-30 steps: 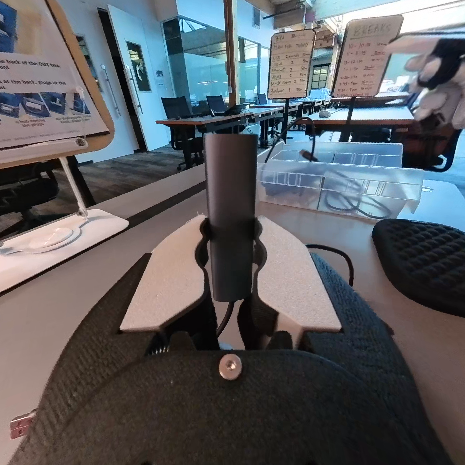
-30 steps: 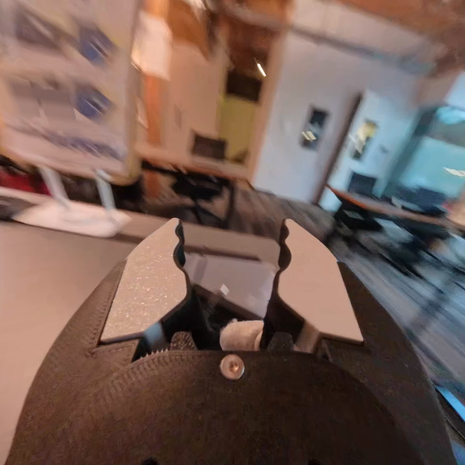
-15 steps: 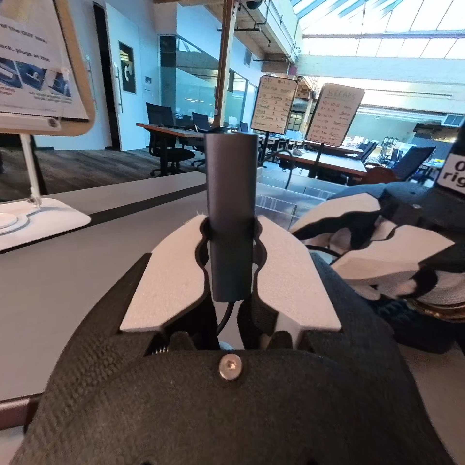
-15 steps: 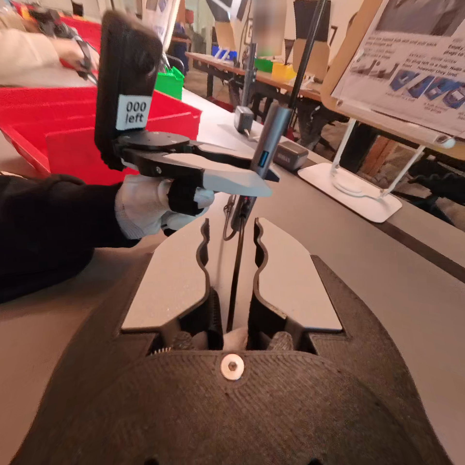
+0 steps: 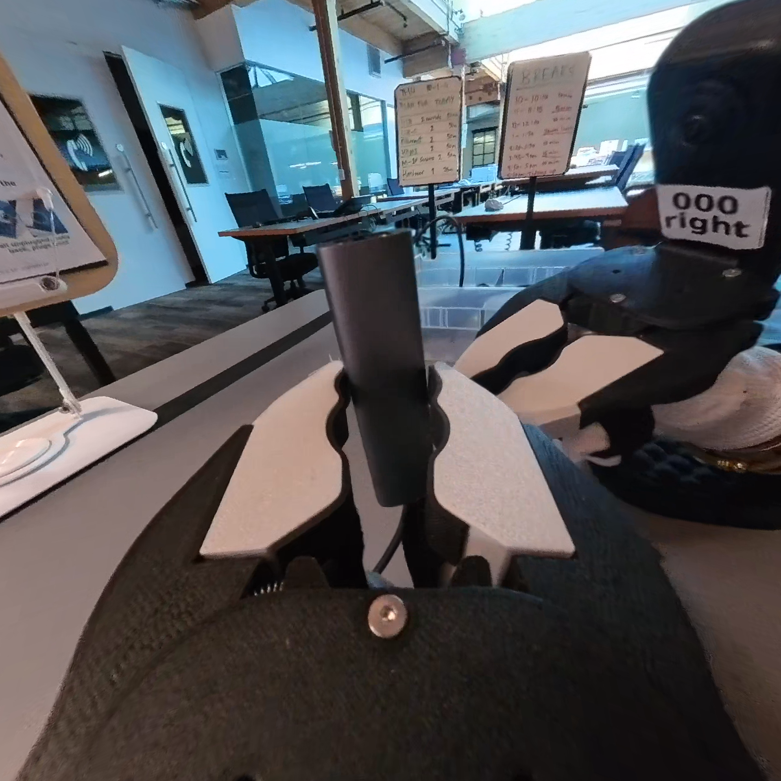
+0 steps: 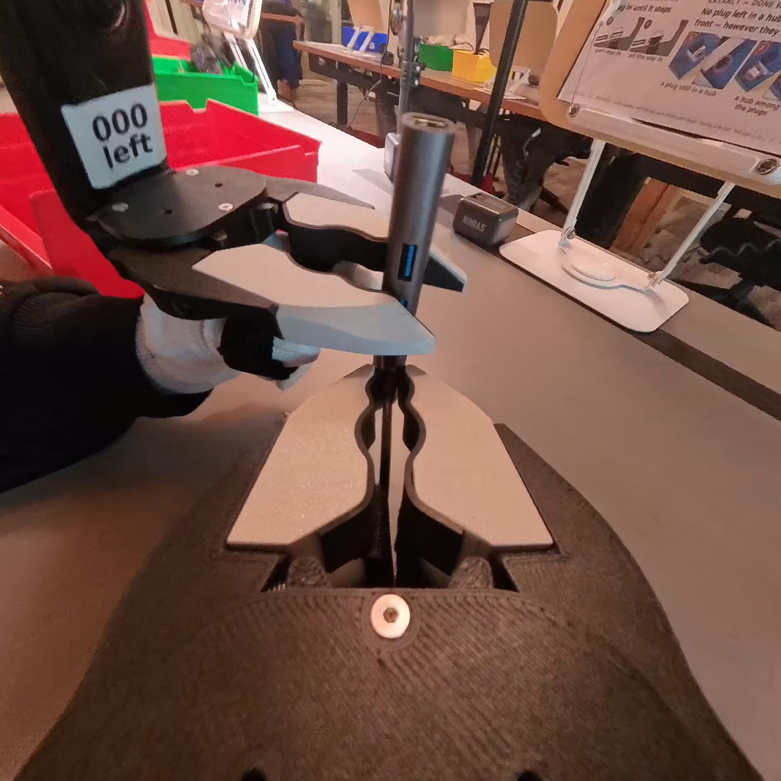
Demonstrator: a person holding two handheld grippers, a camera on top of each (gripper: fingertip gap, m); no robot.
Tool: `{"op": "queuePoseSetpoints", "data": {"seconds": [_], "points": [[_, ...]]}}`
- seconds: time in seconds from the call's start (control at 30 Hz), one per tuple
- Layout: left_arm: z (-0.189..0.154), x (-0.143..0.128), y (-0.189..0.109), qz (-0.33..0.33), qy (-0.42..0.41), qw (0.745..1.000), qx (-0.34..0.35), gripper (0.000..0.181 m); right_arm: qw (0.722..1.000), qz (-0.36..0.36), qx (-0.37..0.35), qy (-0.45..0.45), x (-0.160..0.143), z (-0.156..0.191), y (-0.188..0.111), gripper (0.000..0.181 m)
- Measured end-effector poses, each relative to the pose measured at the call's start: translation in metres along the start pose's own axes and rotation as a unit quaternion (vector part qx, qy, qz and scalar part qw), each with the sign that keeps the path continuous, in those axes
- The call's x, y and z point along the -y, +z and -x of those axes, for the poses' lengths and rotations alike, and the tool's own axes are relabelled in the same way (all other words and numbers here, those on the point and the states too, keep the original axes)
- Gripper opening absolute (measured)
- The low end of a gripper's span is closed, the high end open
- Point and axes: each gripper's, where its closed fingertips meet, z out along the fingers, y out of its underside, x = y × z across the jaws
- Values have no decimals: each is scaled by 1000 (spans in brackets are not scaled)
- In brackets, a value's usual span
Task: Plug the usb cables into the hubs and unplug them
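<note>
My left gripper (image 5: 386, 374) is shut on a grey stick-shaped USB hub (image 5: 370, 321) and holds it upright above the table. The hub's black cable (image 5: 393, 545) hangs from its lower end. In the right wrist view the hub (image 6: 418, 190) shows blue ports on its side, held by the left gripper (image 6: 397, 291). My right gripper (image 6: 385, 376) is shut on the cable (image 6: 385, 448) just below the hub. The right gripper also shows in the left wrist view (image 5: 490, 367), close to the right of the hub.
A clear plastic bin (image 5: 448, 296) with cables stands behind the hub. A black mesh pad (image 5: 697, 490) lies at the right. Red bins (image 6: 236, 139) stand beyond the left gripper. A sign stand's white base (image 6: 600, 274) and a small dark box (image 6: 486, 219) sit on the grey table (image 6: 591, 422). My left and right fingertips are right by each other.
My right gripper swung in from the side, came under the hub and closed on its cable. My left gripper kept its hold on the hub and tilted it slightly.
</note>
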Motion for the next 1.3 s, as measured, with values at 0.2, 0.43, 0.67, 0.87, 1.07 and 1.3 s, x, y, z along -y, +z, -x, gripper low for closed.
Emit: {"op": "queuePoseSetpoints", "data": {"seconds": [0.2,0.43,0.67,0.87,1.07,1.3], "points": [[-11,17,-6,-55,-5,996,-66,50,991,-82,23,106,19,-16,-15,7],[-10,-8,5,44,114,992,-12,51,976,-135,66,159,31,-13,-22,7],[-4,-8,2,70,149,985,45,35,975,-130,85,158,31,-3,-17,7],[-2,-9,1,82,122,988,50,30,976,-123,86,158,29,-2,-16,7],[-3,-9,0,84,110,990,31,30,979,-126,74,140,29,-2,-17,7],[-5,-9,-1,86,108,990,17,30,986,-150,45,63,36,0,-21,15]]}}
